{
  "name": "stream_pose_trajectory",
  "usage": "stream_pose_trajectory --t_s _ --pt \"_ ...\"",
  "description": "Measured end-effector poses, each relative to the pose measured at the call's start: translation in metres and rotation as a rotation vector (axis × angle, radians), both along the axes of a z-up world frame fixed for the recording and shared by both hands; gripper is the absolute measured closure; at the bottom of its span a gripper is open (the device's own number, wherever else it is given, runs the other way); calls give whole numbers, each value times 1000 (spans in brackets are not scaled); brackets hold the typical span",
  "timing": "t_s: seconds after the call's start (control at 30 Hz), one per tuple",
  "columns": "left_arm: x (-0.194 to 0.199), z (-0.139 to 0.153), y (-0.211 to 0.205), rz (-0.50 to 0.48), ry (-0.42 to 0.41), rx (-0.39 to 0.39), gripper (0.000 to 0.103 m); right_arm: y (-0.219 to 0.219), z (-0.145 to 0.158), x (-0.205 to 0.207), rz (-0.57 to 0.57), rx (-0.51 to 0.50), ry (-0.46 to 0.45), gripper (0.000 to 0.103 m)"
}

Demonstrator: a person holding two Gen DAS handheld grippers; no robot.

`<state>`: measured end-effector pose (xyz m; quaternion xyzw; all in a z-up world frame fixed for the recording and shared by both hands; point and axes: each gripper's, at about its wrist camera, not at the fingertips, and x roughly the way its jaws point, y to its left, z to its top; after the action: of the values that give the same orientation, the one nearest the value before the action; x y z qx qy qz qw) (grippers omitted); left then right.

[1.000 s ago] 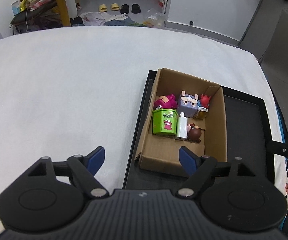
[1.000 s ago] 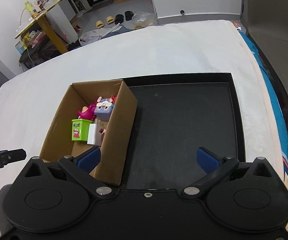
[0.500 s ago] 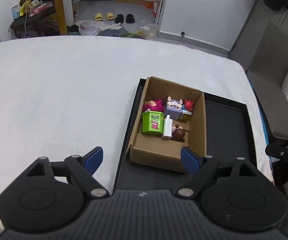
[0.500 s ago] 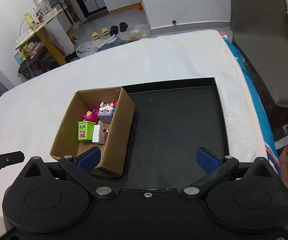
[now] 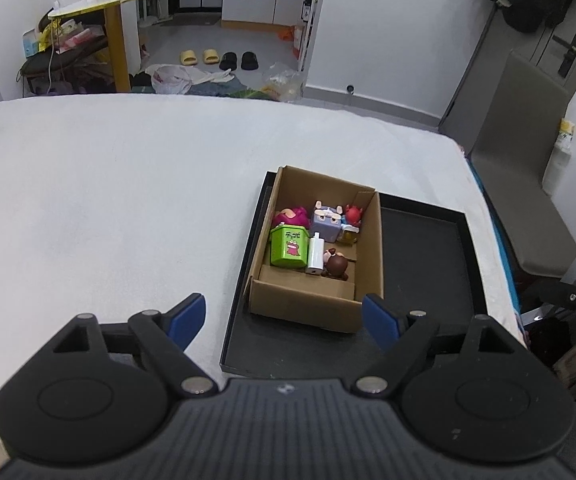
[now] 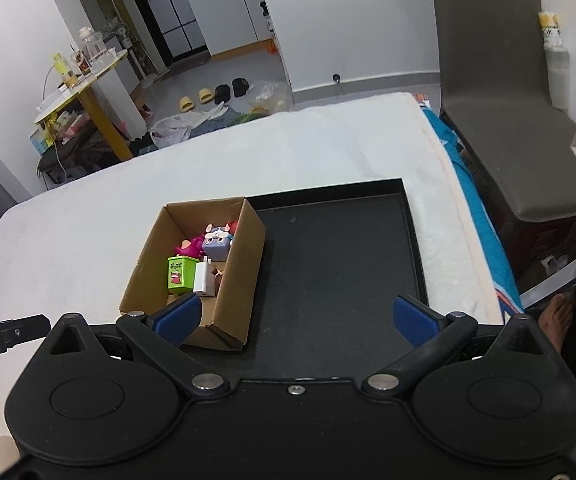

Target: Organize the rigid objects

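Observation:
A cardboard box [image 5: 370,256] [image 6: 243,264] stands in the left part of a black tray [image 5: 424,264] [image 6: 340,256] on a white-covered table [image 5: 107,200]. In the box are a green cube [image 5: 288,246] [image 6: 179,274], a white charger [image 5: 316,254] [image 6: 203,278], a brown figure [image 5: 338,265], a pink figure [image 5: 292,216], a purple cube toy [image 5: 328,222] [image 6: 217,240] and a red figure [image 5: 352,214]. My left gripper [image 5: 283,318] is open and empty, high above the box's near end. My right gripper [image 6: 294,316] is open and empty, above the tray's near edge.
A grey chair [image 6: 504,120] stands right of the table. A yellow side table [image 5: 107,12] with clutter, slippers [image 5: 217,58] and bags lie on the floor beyond the far edge. The left gripper's finger [image 6: 7,332] shows at the right wrist view's left edge.
Both grippers have pulled back and up from the box, which now looks smaller and farther. Both stay open and empty. The toys in the box have not moved.

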<state>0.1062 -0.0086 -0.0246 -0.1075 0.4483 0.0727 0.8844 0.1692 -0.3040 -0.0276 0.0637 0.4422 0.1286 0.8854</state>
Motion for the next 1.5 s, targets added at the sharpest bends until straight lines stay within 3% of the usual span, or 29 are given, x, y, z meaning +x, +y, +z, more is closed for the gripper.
stream_pose_trajectory --t_s 0.47,0.93,1.5 --pt "-49 22 -12 -25 -69 46 18 -1 29 -47 2 10 -89 0" --pt "-98 37 -18 -46 -140 72 15 -2 40 -97 9 19 -142 0" --pt "-130 50 -34 -110 -207 120 11 -4 55 -134 26 23 -193 0"
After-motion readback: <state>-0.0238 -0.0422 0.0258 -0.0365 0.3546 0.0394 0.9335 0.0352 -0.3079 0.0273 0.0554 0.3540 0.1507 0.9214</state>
